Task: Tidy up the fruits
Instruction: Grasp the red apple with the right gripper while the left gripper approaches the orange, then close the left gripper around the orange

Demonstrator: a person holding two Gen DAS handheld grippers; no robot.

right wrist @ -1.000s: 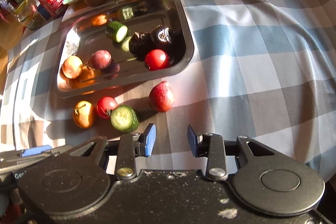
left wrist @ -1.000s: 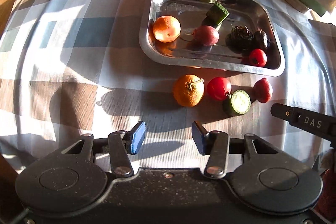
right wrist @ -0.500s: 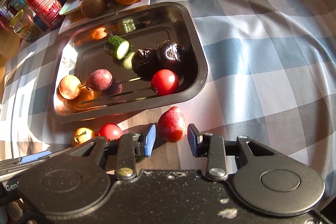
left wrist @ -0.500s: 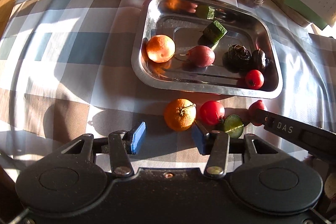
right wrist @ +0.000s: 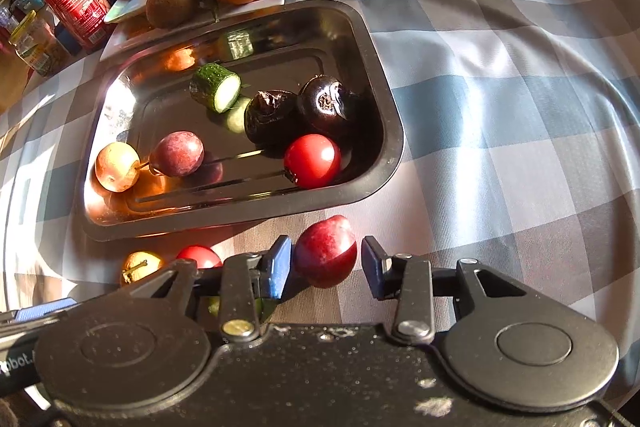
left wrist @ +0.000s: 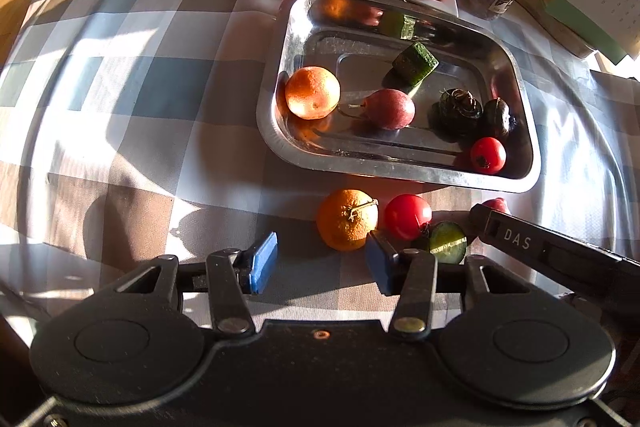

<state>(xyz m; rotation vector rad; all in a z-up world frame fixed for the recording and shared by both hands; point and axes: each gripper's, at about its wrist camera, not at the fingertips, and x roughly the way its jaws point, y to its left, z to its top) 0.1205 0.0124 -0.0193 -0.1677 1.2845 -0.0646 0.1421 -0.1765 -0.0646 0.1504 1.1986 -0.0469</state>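
Right gripper point(right wrist: 322, 267): angled steeply down, jaws just widened, straddling a red plum point(right wrist: 326, 251), unpinched.
Plum: long axis tilted toward the tray point(right wrist: 384, 99).
Left gripper point(left wrist: 320, 261): spread, empty.

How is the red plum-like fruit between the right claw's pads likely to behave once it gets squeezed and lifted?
The red fruit looks smooth and glossy, so it may slip against the flat pads. Its rounded, egg-like shape suggests it could roll on the cloth if nudged. The right claw has just been opening and stands around it with a gap at the right pad, not yet gripping.
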